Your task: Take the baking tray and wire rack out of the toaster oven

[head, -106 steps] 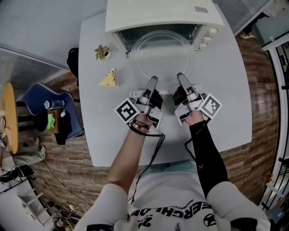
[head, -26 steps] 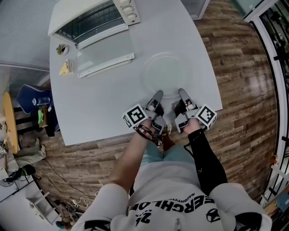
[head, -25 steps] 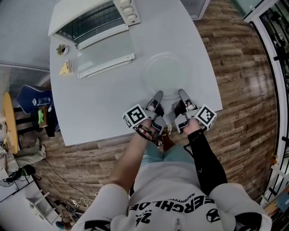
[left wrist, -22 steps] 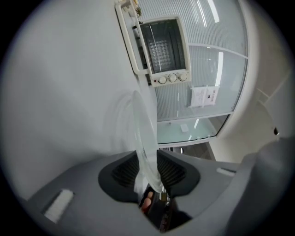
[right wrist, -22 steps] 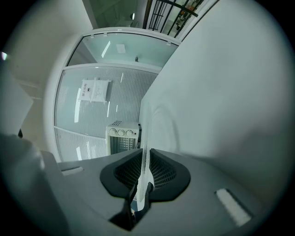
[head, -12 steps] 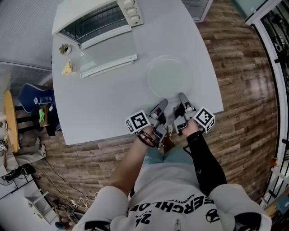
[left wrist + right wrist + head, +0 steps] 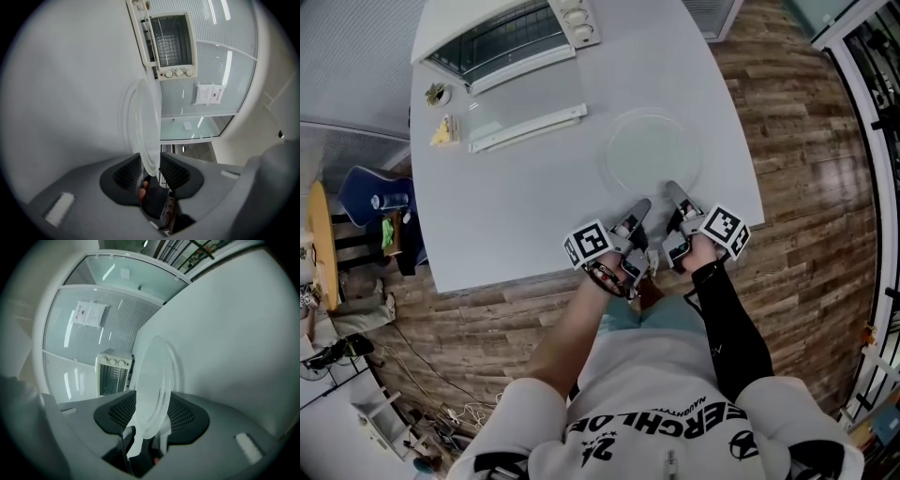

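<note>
A round clear glass tray (image 7: 649,150) lies flat on the white table (image 7: 516,216), near its front right corner. My left gripper (image 7: 639,208) and right gripper (image 7: 672,190) sit side by side at the tray's near rim. In the left gripper view the tray's rim (image 7: 145,126) runs between the jaws of the left gripper (image 7: 151,165) with a gap on each side. The right gripper view shows the same: the rim (image 7: 152,380) stands free between the jaws of the right gripper (image 7: 152,420). Both grippers' jaws have just been opening. The toaster oven (image 7: 511,33) stands at the far left with its door (image 7: 525,108) folded down.
A small potted plant (image 7: 439,94) and a yellow wedge (image 7: 443,133) sit left of the oven door. The table's front edge runs just under both grippers, with wooden floor (image 7: 806,141) beyond it to the right. A blue chair (image 7: 380,202) stands at the left.
Since four seconds ago the glass tray went from the oven door to the table's front right. In the last second both grippers let go of its rim and the left one drew back slightly.
</note>
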A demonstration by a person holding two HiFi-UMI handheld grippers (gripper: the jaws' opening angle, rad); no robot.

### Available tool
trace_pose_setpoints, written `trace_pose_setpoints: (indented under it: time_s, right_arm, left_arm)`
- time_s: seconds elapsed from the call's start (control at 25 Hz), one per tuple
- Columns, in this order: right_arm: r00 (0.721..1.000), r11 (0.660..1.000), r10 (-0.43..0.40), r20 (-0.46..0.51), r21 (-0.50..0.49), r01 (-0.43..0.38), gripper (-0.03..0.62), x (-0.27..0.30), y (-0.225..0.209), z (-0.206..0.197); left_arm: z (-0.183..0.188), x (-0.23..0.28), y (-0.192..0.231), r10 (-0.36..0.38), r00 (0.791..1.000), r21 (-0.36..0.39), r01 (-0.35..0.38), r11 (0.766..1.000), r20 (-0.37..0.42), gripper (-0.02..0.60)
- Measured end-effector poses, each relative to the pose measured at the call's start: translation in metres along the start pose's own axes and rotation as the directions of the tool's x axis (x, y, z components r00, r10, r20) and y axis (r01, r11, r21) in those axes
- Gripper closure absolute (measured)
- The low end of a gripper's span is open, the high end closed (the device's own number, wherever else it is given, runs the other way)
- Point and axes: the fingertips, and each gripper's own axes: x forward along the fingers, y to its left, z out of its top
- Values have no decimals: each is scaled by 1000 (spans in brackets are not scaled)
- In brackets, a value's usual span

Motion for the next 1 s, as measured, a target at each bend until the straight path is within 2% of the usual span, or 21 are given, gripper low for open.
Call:
trace_pose_setpoints:
  time_s: [0.12,0.24,0.44,0.68,1.0]
  right_arm:
    - [995,995,-65,-69,-83,60,410,0,-1,-6]
    - [988,987,-118,-102,-120,106,410,-6,-6,-9]
    - [980,983,-154,-123,-118,139,411,-11,-12,-13]
    - [971,974,-200,-131,-135,183,411,-16,-15,-15]
    - [969,972,-208,-133,-136,190,411,-14,-16,-17]
  left_arm:
    - [2,0,1,9,1000,-33,-8,999,10,439]
    - [3,0,4,18,1000,-50,-18,999,16,437]
    - [7,-1,12,77,997,-71,-75,995,24,436]
    - [6,-8,18,179,984,-30,-179,983,6,433]
    - [12,-20,23,192,981,-43,-191,981,24,431]
